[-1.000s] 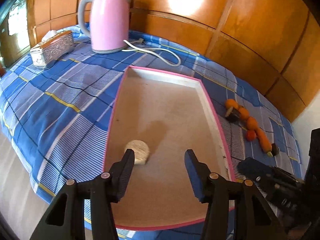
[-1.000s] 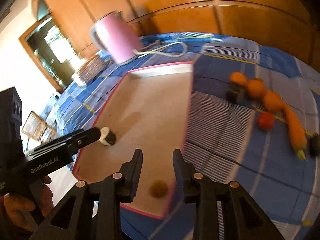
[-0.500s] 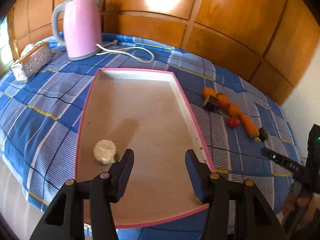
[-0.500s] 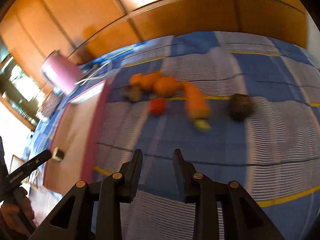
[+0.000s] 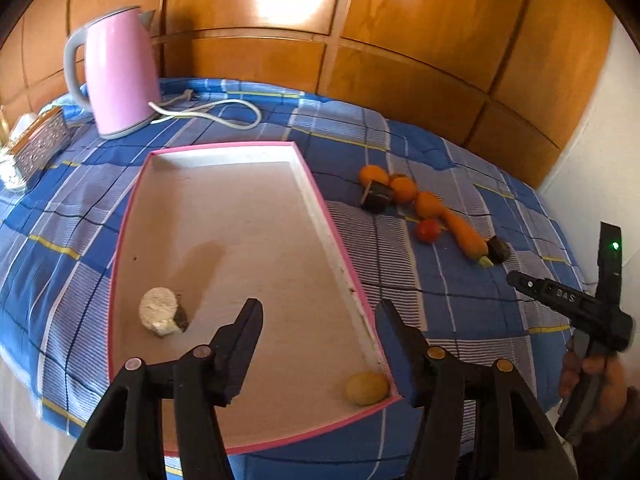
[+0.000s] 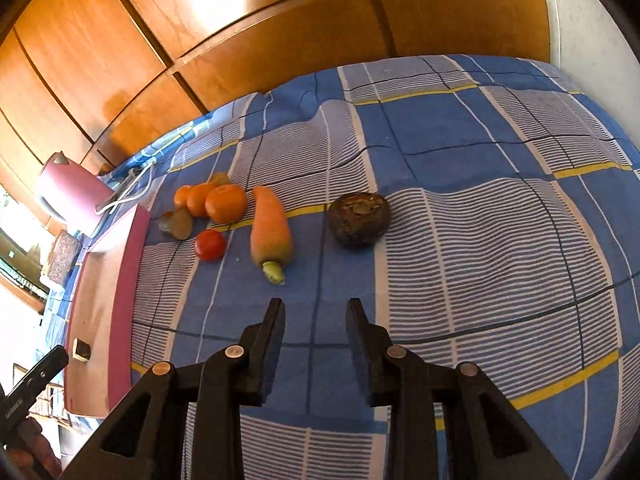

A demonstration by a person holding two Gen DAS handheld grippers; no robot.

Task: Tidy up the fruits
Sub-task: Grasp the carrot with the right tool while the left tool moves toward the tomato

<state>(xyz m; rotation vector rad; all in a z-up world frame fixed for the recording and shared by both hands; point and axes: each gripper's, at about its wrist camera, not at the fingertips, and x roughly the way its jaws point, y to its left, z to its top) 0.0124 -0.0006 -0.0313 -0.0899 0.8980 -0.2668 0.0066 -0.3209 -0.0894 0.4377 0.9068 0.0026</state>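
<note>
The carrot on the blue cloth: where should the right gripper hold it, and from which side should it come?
Probably grip the carrot across its thick middle, coming from above, jaws spanning its width. It lies flat, green stub toward the right gripper, with clear cloth on both long sides.

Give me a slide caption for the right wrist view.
Empty right gripper hovers before carrot, tomato and oranges on checked cloth.

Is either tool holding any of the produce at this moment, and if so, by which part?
Nothing is held. The left tool and right tool both have empty gaps between their fingers.
</note>
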